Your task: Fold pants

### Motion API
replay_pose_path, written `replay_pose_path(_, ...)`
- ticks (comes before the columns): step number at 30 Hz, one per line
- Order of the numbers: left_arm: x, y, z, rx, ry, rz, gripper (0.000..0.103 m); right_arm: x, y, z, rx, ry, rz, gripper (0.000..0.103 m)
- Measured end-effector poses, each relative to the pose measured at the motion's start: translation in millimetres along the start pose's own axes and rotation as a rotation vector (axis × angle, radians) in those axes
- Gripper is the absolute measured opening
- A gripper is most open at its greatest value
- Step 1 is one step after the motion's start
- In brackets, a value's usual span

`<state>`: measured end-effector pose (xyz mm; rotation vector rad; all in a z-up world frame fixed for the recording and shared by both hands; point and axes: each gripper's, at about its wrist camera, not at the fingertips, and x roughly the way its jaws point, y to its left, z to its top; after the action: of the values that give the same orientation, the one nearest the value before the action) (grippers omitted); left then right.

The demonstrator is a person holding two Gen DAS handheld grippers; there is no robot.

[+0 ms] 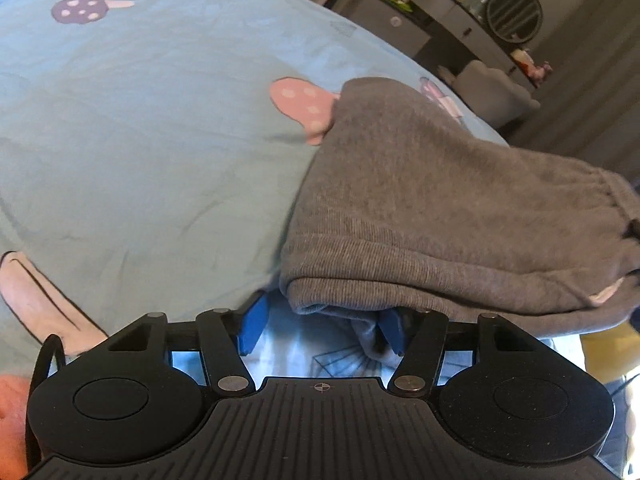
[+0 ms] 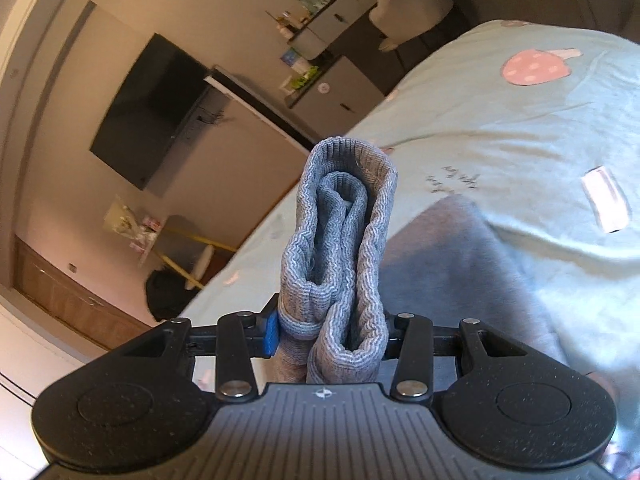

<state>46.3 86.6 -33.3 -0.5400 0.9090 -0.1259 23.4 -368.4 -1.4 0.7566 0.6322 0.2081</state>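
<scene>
The grey pants (image 1: 432, 208) lie folded in layers on the light blue mushroom-print bedspread (image 1: 140, 140). My left gripper (image 1: 324, 330) sits at the near folded edge, its blue pads wide apart, one pad tucked under the fabric. My right gripper (image 2: 330, 330) is shut on the bunched ribbed cuffs of the pants (image 2: 340, 240), which stand up between its pads. The rest of the grey fabric (image 2: 460, 272) trails down to the right onto the bed.
The bed edge (image 2: 280, 208) drops off to the left in the right wrist view. Beyond it stand a wall TV (image 2: 152, 108), a cabinet with clutter (image 1: 448, 20), a round mirror (image 1: 514, 14) and a grey chair (image 1: 492, 88).
</scene>
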Motion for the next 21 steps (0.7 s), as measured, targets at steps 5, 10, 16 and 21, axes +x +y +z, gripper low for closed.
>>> replay_pose_path(5,-2.2,-6.0,-2.4,0.042,-0.001,-0.041,0.066,9.8,-24.2,-4.7,-0.032,0.021,-0.082,0.042)
replay_pose_path(10,2.6,-6.7,-2.1,0.056,0.035,-0.028,0.069,30.1,-55.1,-8.9,-0.069,0.172,-0.173,0.057)
replay_pose_path(16,-24.1,-18.0,4.6,0.108,0.064,-0.132,0.078,-0.2,-79.3,1.5,-0.072,0.165,-0.176,0.071)
replay_pose_path(21,-45.9,-46.7,40.1,0.212,-0.065,-0.147,0.089,3.6,-80.1,22.0,-0.092,0.138,-0.151,0.071)
